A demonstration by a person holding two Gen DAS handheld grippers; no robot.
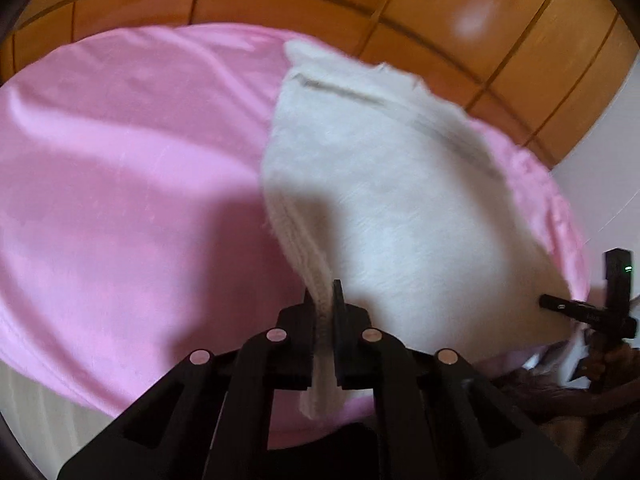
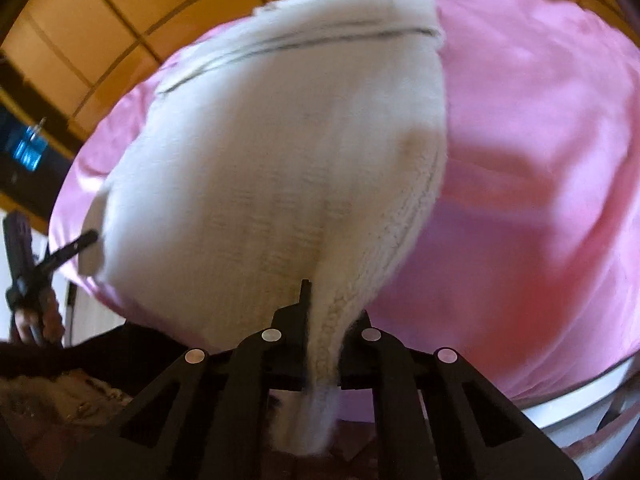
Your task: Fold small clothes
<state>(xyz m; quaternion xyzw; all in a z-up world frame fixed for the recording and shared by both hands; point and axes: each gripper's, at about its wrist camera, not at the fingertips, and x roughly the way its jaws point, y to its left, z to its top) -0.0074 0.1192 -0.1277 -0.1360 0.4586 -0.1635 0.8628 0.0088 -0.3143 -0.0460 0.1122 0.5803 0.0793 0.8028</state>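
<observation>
A white knitted garment [image 1: 384, 184] hangs stretched between my two grippers above a pink cloth [image 1: 120, 160]. My left gripper [image 1: 323, 300] is shut on the ribbed edge of the garment. My right gripper [image 2: 326, 308] is shut on another ribbed edge of the same garment [image 2: 280, 160]. The garment has a thin dark stripe near its far end [image 2: 304, 42]. The right gripper shows at the right edge of the left wrist view [image 1: 588, 312]; the left gripper shows at the left edge of the right wrist view [image 2: 36, 264].
The pink cloth [image 2: 540, 140] covers a round surface. A wooden floor with dark seams [image 1: 440, 8] lies beyond it. A white rim [image 2: 580, 396] shows under the cloth at the right. A blue object [image 2: 30, 148] sits at the far left.
</observation>
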